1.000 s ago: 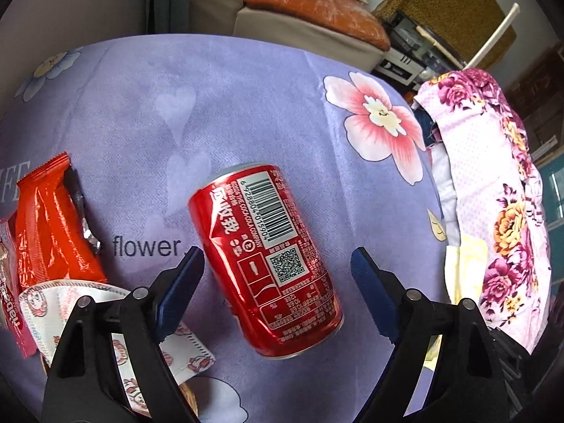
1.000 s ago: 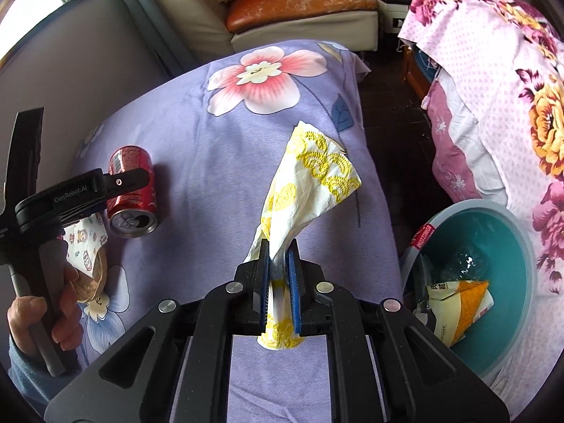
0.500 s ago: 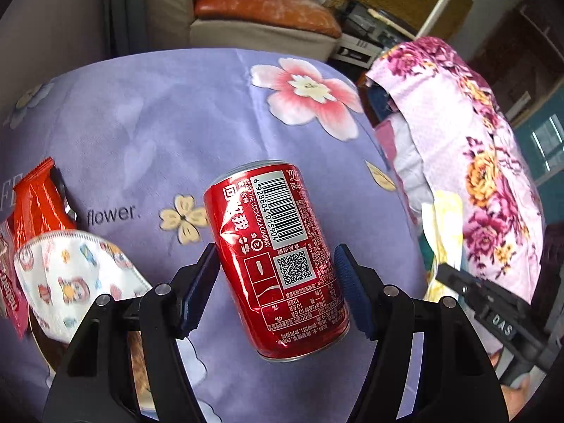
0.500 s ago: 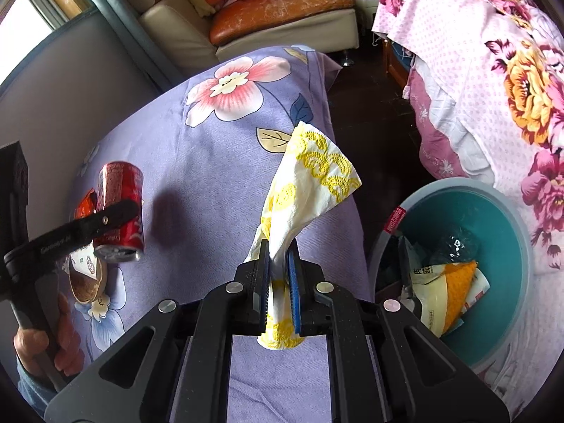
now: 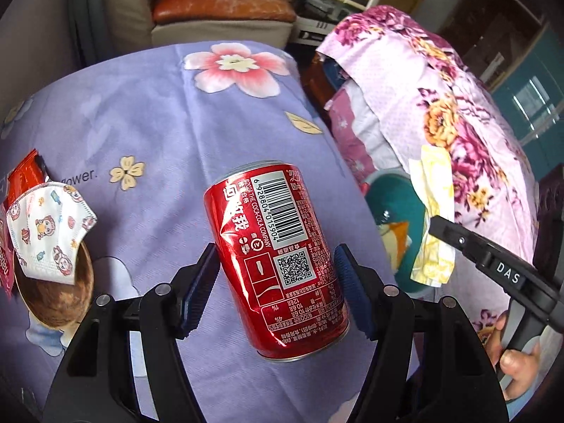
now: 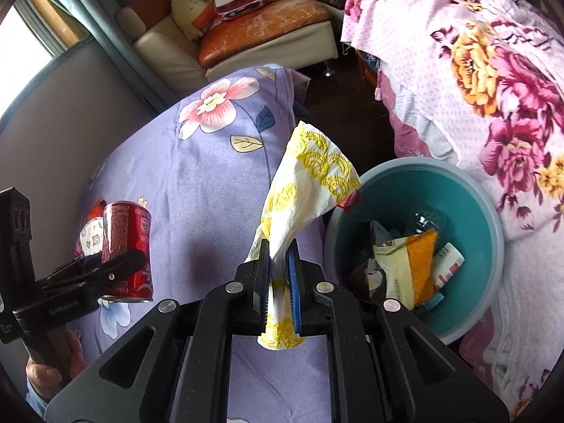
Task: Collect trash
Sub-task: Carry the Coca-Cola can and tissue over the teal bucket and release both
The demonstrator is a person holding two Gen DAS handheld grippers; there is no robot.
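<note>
My left gripper (image 5: pixel 276 276) is shut on a red cola can (image 5: pixel 276 257) and holds it in the air above the purple tablecloth (image 5: pixel 148 123). The can also shows in the right wrist view (image 6: pixel 127 246), held by the left gripper (image 6: pixel 105 268). My right gripper (image 6: pixel 280 275) is shut on a white and yellow paper napkin (image 6: pixel 310 183) just left of the teal trash bin (image 6: pixel 472 211). The bin holds several wrappers. The napkin (image 5: pixel 435 211) and the bin (image 5: pixel 394 208) also show in the left wrist view.
A printed face mask (image 5: pixel 49 232), a brown shell-like piece (image 5: pixel 56 296) and a red snack wrapper (image 5: pixel 24 176) lie on the table's left. A pink floral cloth (image 6: pixel 476 53) covers furniture right of the bin. A sofa (image 6: pixel 246 28) stands behind.
My left gripper closed on the can and lifted it off the table toward the right. My right gripper carried the napkin right, closer to the bin.
</note>
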